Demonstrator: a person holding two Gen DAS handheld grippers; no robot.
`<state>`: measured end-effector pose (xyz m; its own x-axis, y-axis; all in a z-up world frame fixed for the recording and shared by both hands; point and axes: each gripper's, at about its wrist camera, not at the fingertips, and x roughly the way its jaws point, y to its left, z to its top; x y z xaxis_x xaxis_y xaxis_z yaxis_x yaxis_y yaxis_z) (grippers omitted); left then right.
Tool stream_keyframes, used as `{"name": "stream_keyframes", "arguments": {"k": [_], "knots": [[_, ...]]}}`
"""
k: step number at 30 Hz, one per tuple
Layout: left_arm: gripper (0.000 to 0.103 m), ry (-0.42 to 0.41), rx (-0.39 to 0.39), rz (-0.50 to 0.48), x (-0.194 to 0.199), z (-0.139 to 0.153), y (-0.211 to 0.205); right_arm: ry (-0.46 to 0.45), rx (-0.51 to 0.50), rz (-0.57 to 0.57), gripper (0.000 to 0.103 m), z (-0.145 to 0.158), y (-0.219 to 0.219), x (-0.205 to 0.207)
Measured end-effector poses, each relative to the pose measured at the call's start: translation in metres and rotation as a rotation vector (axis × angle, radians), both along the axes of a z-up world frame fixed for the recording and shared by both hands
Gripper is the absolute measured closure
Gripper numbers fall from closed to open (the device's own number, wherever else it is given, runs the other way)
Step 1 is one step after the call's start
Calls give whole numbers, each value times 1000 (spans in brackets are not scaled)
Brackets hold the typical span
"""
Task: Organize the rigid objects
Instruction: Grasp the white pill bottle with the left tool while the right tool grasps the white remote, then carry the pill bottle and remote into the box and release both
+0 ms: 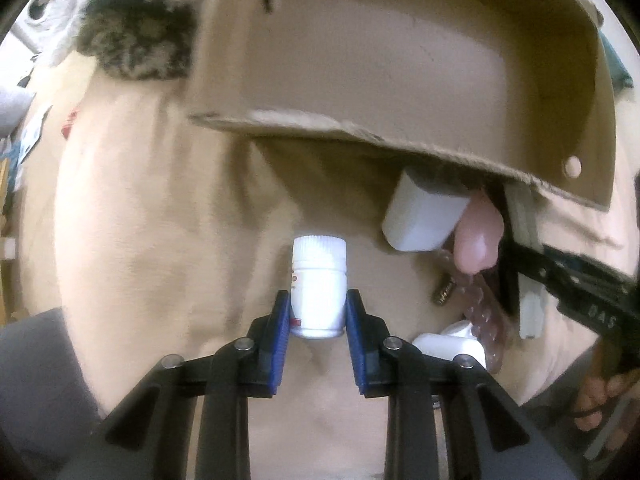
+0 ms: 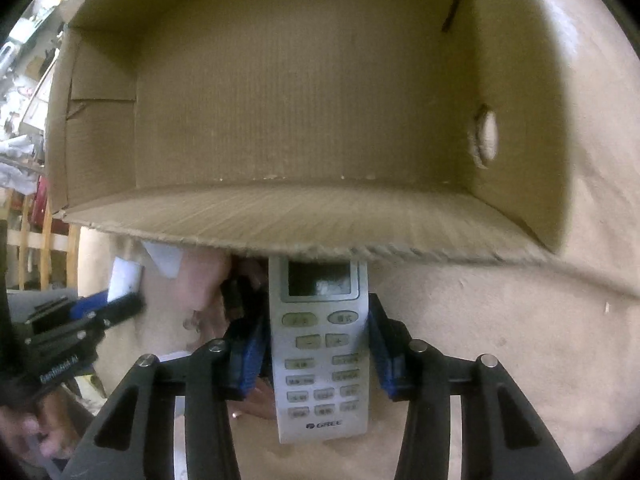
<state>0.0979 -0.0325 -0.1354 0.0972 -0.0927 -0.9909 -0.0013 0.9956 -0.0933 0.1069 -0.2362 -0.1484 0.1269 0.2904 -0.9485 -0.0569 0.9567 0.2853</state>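
Left gripper (image 1: 318, 320) clenches the small white plastic pill bottle (image 1: 319, 286) at frame centre, long axis pointing up-frame toward the open brown cardboard box (image 1: 400, 80). Right gripper (image 2: 318, 344) grips the grey rectangular remote control (image 2: 320, 352), lengthwise toward the box rim directly above.

lived-in home or storage room, not a lab. soft beige fabric surface (image 1: 132, 208), like a bed or sofa, serves as the work area. fluffy grey-and-white plush item (image 1: 120, 28) behind it. worn cardboard box (image 2: 304, 112) with torn edges. far left: wooden shelving (image 2: 44, 236) crowded with papers and household clutter, blurred.
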Motion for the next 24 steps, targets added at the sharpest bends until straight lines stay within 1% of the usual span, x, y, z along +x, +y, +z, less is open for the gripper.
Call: {"name": "stream_keyframes", "arguments": {"k": [4,6,9,10,14,19,21,22,24], "knots": [[79,-28,6,35,-4,11,8,-20,-15,-29,55,7,-1,-12],[79,-36,1,45,-10,9,11,-32,-16,-26,55,13,1,-17],[79,-52,2,55,-14,13,17,-53,-19,-34,55,21,6,-24],[79,-55,-1,62,-19,13,24,-54,-12,-45,55,23,7,-26],[79,-67,-14,86,-32,30,38,-83,2,-49,55,36,7,-47],[79,-106,-25,111,-47,46,50,-121,65,-54,55,55,10,-65],[79,-135,-28,125,-54,58,59,-137,78,-57,55,68,-4,-70],[79,-142,-26,129,-48,65,55,-148,82,-59,55,72,-5,-71],[79,-164,-31,146,-50,79,62,-173,87,-61,55,81,-5,-71]]}}
